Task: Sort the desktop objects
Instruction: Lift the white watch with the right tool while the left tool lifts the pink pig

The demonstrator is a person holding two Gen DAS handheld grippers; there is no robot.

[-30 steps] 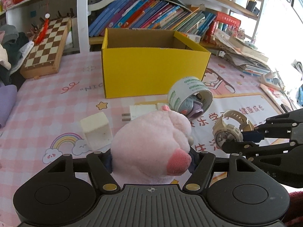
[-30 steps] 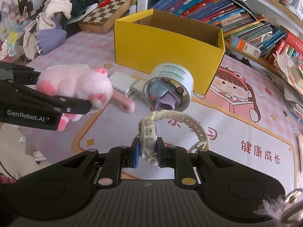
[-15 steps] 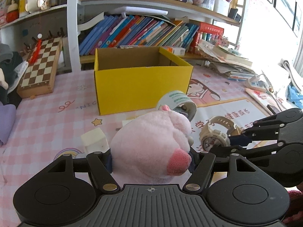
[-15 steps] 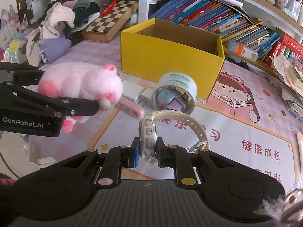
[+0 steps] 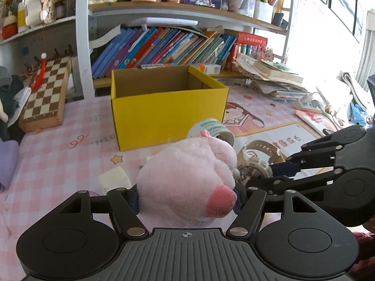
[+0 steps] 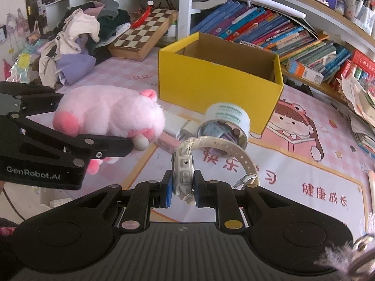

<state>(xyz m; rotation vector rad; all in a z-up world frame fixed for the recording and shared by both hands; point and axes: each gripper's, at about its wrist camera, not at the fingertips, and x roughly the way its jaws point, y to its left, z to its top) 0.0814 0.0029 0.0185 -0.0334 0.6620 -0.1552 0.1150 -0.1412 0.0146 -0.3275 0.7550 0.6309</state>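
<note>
My left gripper is shut on a pink plush pig and holds it above the pink desk mat; the pig also shows at the left of the right wrist view. My right gripper is shut on a cream wristwatch, held above the mat; the watch shows to the right of the pig in the left wrist view. An open, empty-looking yellow box stands ahead of both grippers, also in the right wrist view. A tape roll lies in front of the box.
A white charger and a pink bar lie near the tape roll. A white block sits on the mat at left. A chessboard, clothes, bookshelves and paper stacks ring the desk.
Both grippers have risen with the pig and the watch still held. The box and the desk objects now look farther and lower in both views.
</note>
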